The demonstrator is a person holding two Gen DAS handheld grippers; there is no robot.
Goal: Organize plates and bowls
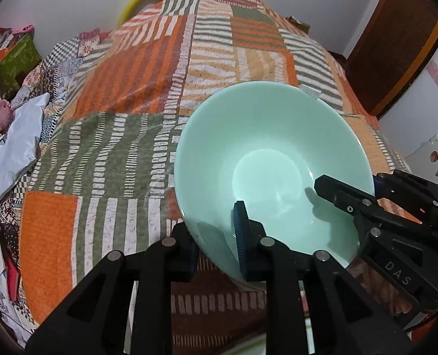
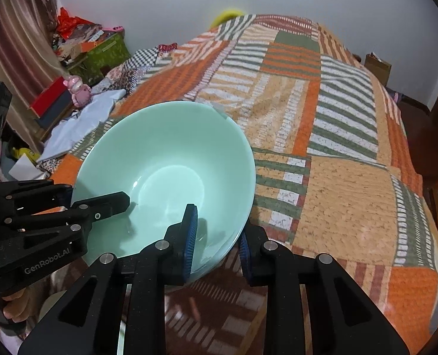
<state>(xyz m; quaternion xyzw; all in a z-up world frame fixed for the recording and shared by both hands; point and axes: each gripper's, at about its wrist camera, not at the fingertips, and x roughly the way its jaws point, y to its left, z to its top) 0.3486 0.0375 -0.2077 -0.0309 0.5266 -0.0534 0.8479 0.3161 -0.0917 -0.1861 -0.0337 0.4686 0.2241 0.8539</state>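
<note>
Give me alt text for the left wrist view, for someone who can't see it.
A mint-green bowl is held above a patchwork bedspread, tilted, by two black tools clamped on its rim: the left tool at the near edge, the right tool from the right side. Clutter lies beside the bed on the left.

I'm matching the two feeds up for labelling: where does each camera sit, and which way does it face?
Left wrist: on the left gripper, looking down along its fingers, which clamp the near rim of the mint-green bowl over the patchwork bedspread; the right gripper enters from the right.
Right wrist: on the right gripper, facing likewise, clamped on the bowl rim; the left gripper and a hand show at left.
Shared: bowl, bedspread, both grippers.
</note>
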